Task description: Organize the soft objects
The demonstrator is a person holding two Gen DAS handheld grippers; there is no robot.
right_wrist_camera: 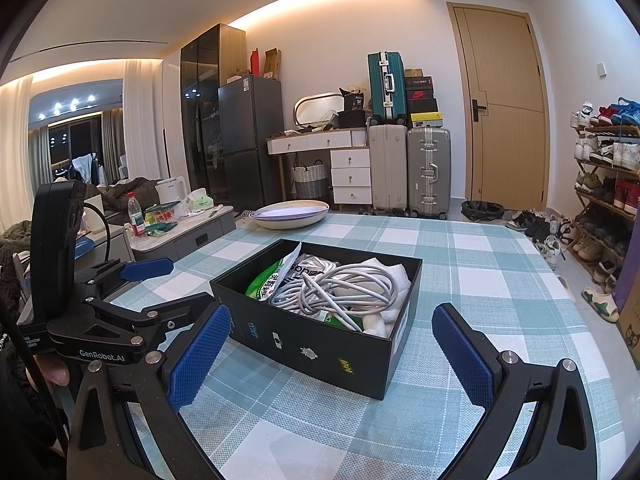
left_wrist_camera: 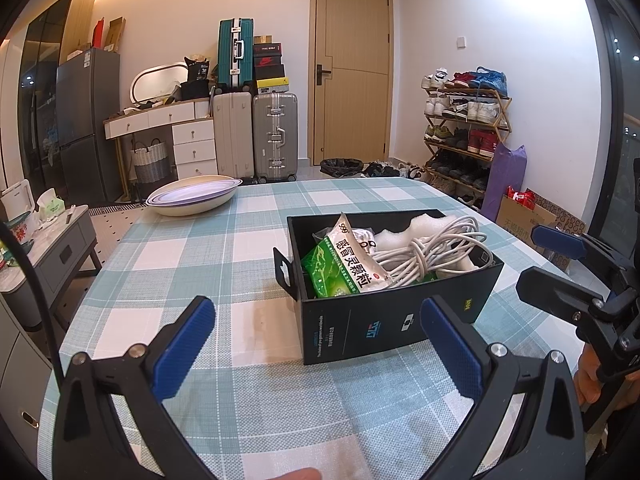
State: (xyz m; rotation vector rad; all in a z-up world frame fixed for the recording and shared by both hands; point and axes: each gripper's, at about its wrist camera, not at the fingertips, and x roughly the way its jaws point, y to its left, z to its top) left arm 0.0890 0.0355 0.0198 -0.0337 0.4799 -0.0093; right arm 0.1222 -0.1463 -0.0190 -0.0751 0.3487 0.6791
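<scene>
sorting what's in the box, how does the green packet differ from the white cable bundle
The green packet is a flat printed sachet leaning against the black box's left wall; the white cable bundle is a loose coil of round cord on the box's right. The packet is green and white with text; the cable is plain off-white. Both rest inside the box, ungrasped.

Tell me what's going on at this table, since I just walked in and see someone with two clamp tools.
A person holds a hand-held gripper in each hand, the left and the right, both open and holding nothing. They hover near a black box on the checked tablecloth. The box already holds a coiled white cable, a green packet and white foam.
</scene>
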